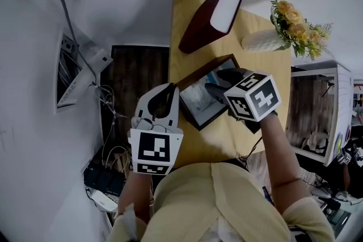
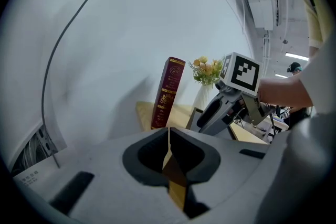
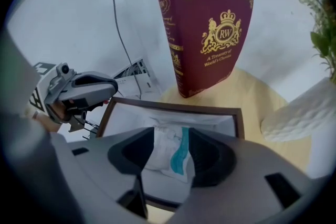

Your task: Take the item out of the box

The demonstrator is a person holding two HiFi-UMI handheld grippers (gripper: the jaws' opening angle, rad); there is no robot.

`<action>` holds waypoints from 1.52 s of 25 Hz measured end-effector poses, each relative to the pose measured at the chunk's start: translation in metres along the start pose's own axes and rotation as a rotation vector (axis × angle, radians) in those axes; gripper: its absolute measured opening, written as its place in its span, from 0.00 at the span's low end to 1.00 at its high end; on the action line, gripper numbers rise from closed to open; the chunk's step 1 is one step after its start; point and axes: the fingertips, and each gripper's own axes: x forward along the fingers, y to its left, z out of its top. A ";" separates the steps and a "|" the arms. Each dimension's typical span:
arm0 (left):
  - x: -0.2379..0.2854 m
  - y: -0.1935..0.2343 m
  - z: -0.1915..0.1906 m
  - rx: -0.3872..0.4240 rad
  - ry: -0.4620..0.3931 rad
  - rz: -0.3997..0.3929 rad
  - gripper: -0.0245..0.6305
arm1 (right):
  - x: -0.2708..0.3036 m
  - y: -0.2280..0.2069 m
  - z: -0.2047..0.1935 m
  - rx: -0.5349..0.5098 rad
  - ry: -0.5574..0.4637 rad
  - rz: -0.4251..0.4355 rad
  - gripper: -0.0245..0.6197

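A dark-framed shallow box (image 1: 207, 68) lies on the wooden table (image 1: 187, 25). Inside it rests a white packet with a teal stripe (image 3: 167, 157), pale blue-white from the head view (image 1: 198, 100). My right gripper (image 1: 218, 83) points steeply down into the box. It is open, its dark pads standing either side of the packet (image 3: 172, 136) without pressing on it. My left gripper (image 1: 165, 90) hovers at the table's left edge beside the box, shut and empty, its pads meeting in a thin line (image 2: 169, 134). It looks toward the right gripper (image 2: 210, 113).
A dark red book (image 1: 212, 8) stands upright behind the box. A white vase (image 1: 264, 39) of yellow flowers (image 1: 295, 22) is at the back right. Cables and power strips (image 1: 108, 178) lie on the floor to the left. A cabinet (image 1: 317, 116) stands at the right.
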 end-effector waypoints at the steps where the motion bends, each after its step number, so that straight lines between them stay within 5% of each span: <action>1: 0.001 0.000 0.000 0.001 -0.002 -0.001 0.08 | 0.003 -0.001 -0.001 0.003 0.023 0.000 0.36; 16: 0.001 0.007 -0.002 -0.017 -0.034 -0.009 0.08 | 0.037 0.004 -0.029 0.016 0.330 0.076 0.47; 24: 0.000 0.009 -0.005 -0.027 -0.041 -0.003 0.08 | 0.045 0.001 -0.033 0.026 0.364 0.054 0.50; 38: 0.000 0.005 0.000 -0.006 -0.048 -0.007 0.08 | 0.049 0.012 -0.030 -0.017 0.327 0.145 0.50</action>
